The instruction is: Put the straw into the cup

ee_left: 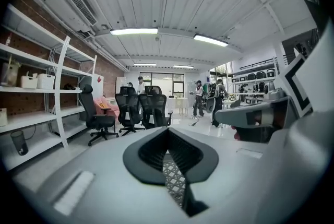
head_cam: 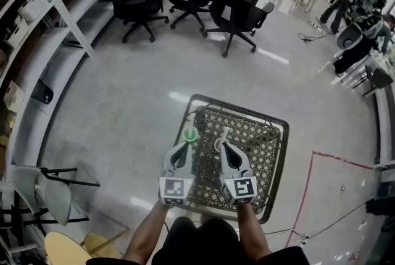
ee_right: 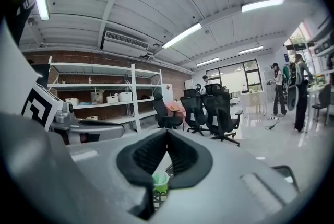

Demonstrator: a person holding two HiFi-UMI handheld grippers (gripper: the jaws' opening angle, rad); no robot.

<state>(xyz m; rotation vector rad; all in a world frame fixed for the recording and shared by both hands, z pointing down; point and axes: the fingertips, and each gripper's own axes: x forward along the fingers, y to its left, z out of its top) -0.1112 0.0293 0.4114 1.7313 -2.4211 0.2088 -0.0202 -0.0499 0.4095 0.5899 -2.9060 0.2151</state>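
While left tool and right tool hang closed, green cup stands mouth-up.

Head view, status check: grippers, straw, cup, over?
Left gripper, right gripper shut, above mesh table. Green cup upright, no straw seen in it. Nothing blocking.

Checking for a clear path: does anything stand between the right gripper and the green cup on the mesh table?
Nothing visible does. The green cup shows unblocked just below the shut jaws of the right gripper, standing on the mesh table with only bare mesh between them.
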